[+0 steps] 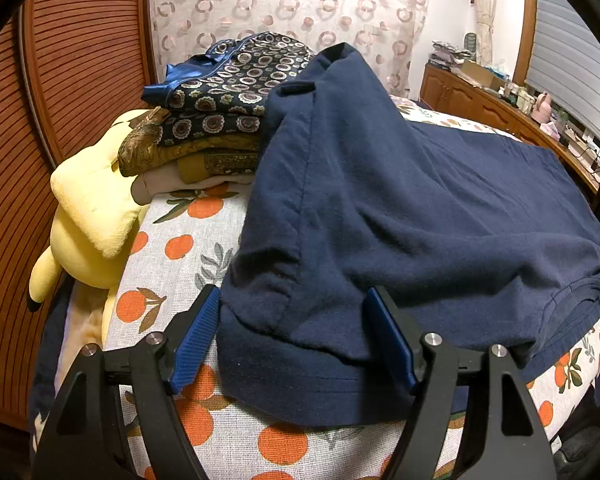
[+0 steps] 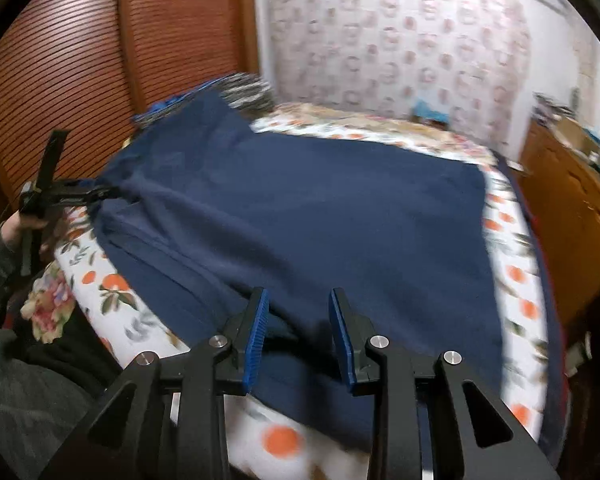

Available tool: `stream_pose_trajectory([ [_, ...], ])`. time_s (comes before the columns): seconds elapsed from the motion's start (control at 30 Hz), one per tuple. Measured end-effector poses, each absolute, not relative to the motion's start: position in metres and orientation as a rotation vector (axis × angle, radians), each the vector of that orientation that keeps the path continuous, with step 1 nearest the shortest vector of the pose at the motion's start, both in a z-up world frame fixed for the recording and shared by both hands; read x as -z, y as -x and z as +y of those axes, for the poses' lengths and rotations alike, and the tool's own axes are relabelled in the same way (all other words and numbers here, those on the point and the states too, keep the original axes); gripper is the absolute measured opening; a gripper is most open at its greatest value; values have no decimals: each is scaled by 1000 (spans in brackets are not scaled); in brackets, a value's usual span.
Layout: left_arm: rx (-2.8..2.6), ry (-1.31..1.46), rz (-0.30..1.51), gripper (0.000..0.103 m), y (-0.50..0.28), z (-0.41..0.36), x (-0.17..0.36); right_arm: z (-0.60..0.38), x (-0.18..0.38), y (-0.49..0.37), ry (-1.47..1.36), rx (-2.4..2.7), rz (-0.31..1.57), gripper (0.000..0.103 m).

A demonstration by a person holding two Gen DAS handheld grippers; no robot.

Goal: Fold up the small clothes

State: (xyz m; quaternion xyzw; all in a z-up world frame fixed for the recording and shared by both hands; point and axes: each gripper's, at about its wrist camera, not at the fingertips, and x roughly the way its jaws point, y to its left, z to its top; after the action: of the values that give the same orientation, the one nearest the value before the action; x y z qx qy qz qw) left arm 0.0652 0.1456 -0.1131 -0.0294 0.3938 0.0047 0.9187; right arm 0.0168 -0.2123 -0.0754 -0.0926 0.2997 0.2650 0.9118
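Note:
A navy blue garment (image 1: 400, 216) lies spread on the orange-print bed cover (image 1: 180, 248), with one corner draped up over a stack of folded clothes (image 1: 224, 120). My left gripper (image 1: 296, 304) is open, its blue pads on either side of a folded sleeve or corner at the garment's near edge. In the right wrist view the same garment (image 2: 320, 208) covers the bed. My right gripper (image 2: 298, 300) is open over its near hem, jaws apart. The left gripper (image 2: 100, 194) shows at the garment's far left corner.
A yellow plush toy (image 1: 88, 216) lies left of the folded stack. A wooden slatted headboard (image 1: 60, 60) stands behind. A wooden cabinet (image 1: 480, 100) with clutter runs along the right. A floral cloth (image 2: 48, 304) lies at the bed's left edge.

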Motion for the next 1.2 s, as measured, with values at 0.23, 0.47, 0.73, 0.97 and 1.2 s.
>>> stream_pose_trajectory([
  [0.23,-10,59,810,76,-65,145,113,-168,92,-23,267,-629,652,33],
  [0.47,-9,58,810,76,-65,145,113,-156,100,-38,310,-616,689,33],
  [0.73,-9,56,812,77,-65,144,113,-171,88,-31,250,-668,702,4],
  [0.97,-10,56,814,78,-66,144,113,-178,88,-23,240,-672,699,4],
  [1.2,7,64,797,39,-63,143,111,-184,82,-19,233,-594,637,30],
])
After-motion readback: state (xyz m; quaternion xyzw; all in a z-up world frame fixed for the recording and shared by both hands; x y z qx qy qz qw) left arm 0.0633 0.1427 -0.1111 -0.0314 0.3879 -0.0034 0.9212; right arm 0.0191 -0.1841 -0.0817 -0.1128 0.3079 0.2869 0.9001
